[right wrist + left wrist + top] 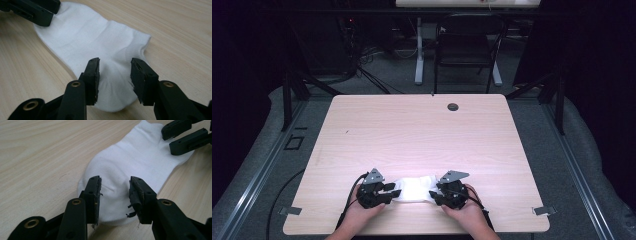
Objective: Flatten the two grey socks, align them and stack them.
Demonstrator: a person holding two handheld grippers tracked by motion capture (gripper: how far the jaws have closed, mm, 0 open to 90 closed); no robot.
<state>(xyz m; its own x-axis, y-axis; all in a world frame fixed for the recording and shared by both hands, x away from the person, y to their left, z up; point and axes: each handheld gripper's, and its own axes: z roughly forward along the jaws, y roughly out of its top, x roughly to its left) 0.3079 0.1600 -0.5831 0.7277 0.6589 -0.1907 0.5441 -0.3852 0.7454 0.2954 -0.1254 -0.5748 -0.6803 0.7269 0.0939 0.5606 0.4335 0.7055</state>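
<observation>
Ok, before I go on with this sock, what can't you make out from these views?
- Whether the left gripper pads press the white sock: left gripper view, jaws straddle its end, contact unclear.
- Same for the right gripper, right gripper view.
- Sock ends: high view, both grippers cover them.
- One sock or a stacked pair: fabric too plain.

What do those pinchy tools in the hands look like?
The left gripper and right gripper are black, each with two blocky jaws, brass-coloured rivets and worn dark pads. Each carries a grey three-cornered plate on top and trails a black cable. No sleeves are visible.
</observation>
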